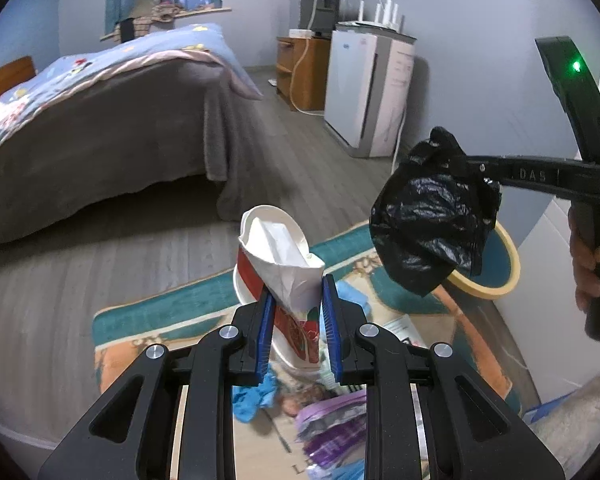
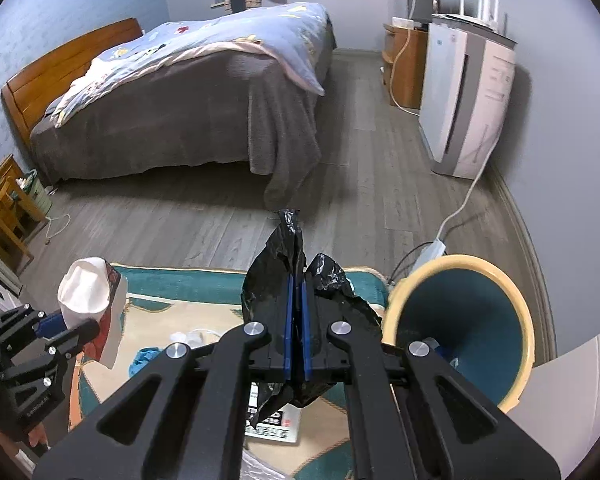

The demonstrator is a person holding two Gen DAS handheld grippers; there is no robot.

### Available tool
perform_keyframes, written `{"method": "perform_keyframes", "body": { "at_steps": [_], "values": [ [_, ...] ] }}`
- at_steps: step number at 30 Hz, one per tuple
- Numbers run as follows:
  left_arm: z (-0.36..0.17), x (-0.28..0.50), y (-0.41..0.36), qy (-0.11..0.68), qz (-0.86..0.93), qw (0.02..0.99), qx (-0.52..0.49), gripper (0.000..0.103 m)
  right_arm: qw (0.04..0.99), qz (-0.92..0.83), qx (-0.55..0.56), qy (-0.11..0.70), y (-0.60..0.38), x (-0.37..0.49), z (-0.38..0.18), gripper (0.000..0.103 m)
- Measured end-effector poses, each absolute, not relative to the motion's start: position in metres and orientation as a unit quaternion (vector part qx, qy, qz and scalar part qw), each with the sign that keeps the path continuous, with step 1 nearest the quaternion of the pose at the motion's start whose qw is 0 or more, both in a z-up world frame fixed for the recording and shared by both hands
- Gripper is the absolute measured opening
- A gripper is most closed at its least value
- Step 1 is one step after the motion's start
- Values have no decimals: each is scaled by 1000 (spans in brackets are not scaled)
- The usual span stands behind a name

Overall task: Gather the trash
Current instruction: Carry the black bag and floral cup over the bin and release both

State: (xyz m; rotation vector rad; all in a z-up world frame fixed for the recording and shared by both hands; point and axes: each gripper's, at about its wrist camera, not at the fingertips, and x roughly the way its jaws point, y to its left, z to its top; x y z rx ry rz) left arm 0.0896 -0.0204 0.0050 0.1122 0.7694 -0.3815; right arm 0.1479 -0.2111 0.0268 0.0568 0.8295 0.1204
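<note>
Left gripper [image 1: 296, 312]: jaws clenched on a crumpled paper cup [image 1: 278, 264], white with red print, held upright above the rug [image 1: 148, 316], presumably lifted clear for carrying to the bin.

Right gripper [image 2: 298, 336]: jaws pressed together on a crumpled black plastic bag [image 2: 284, 280], which bulges out above and below them.

Bin [image 2: 460, 320]: teal inside, cream rim, lying tilted just right of the right jaws, mouth facing them; likely the drop point.

Remaining litter: blue scraps [image 1: 252, 396] and a purple wrapper [image 1: 332, 424] on the rug beneath the left jaws; a printed leaflet [image 2: 272, 420] under the right jaws.
</note>
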Motion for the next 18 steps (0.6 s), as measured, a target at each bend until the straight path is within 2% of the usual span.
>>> {"method": "perform_keyframes", "body": {
  "at_steps": [18],
  "values": [
    [-9, 87, -111, 379, -237, 889, 97, 25, 917, -48, 68, 390, -331, 138, 25, 3]
  ]
}}
